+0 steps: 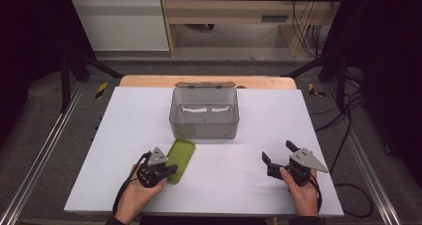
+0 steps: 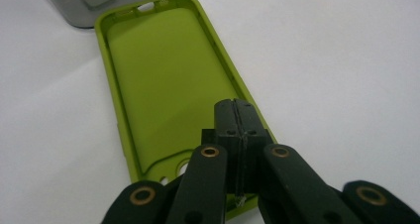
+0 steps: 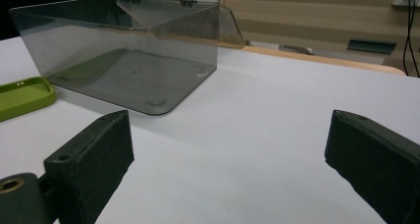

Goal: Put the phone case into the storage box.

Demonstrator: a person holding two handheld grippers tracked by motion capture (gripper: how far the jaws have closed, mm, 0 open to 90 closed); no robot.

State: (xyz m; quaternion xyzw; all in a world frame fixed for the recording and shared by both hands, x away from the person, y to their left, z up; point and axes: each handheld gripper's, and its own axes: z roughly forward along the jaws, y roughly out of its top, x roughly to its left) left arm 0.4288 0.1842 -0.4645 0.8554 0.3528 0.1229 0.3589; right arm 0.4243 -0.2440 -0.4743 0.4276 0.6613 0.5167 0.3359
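Note:
A lime-green phone case (image 1: 180, 160) lies open side up on the white table, just in front of the clear grey box (image 1: 204, 116). My left gripper (image 1: 170, 170) is at the case's near end. In the left gripper view its jaws (image 2: 236, 110) are pressed together over the case (image 2: 168, 80), pinching its near rim. My right gripper (image 1: 277, 152) is held at the table's right front, open, with nothing between its pads (image 3: 228, 149). It faces the box (image 3: 124, 60), and a corner of the case (image 3: 22, 95) lies at the left.
The box's hinged lid (image 1: 204, 84) stands open at the back, and the box looks empty. A corner of the box (image 2: 84, 6) lies just beyond the case. The white tabletop (image 1: 249, 175) has a wooden edge (image 1: 149, 80) at the far side. Metal frame rails run along both sides.

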